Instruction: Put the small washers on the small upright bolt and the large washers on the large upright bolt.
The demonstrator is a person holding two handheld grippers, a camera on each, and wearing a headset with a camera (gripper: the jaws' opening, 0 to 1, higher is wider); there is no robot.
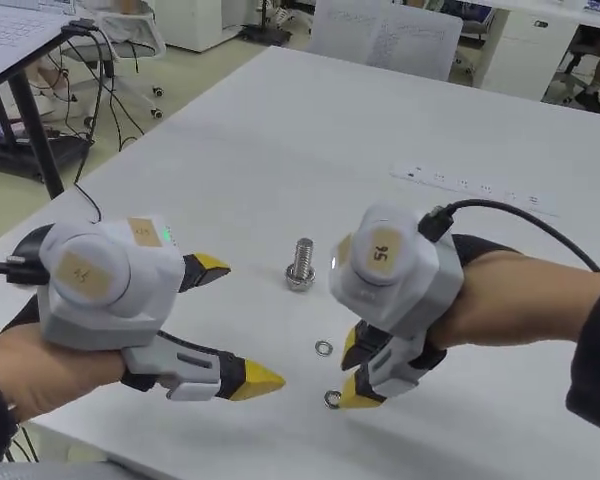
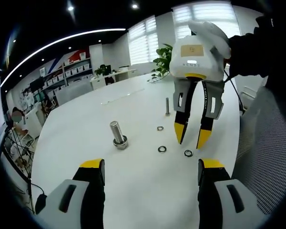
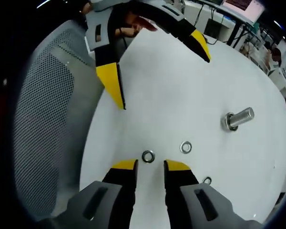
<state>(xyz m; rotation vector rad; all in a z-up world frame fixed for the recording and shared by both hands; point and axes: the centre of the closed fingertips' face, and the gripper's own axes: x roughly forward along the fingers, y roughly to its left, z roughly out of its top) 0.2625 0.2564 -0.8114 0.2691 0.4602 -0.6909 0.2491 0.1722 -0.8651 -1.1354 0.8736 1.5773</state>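
While the left hand-held gripper (image 1: 245,322) is gaping wide, the right hand-held gripper (image 3: 150,165) is hovering, slightly parted, over a washer (image 3: 148,156) at lower centre.

In the right gripper view a jaw covers part of a washer (image 3: 207,180). In the head view the right gripper (image 1: 354,372) seems to overlap the edge of another washer (image 1: 332,399). The small bolt (image 2: 167,106) is too small to tell what it carries. The left gripper (image 2: 151,167) is cut off by its own view's bottom edge.
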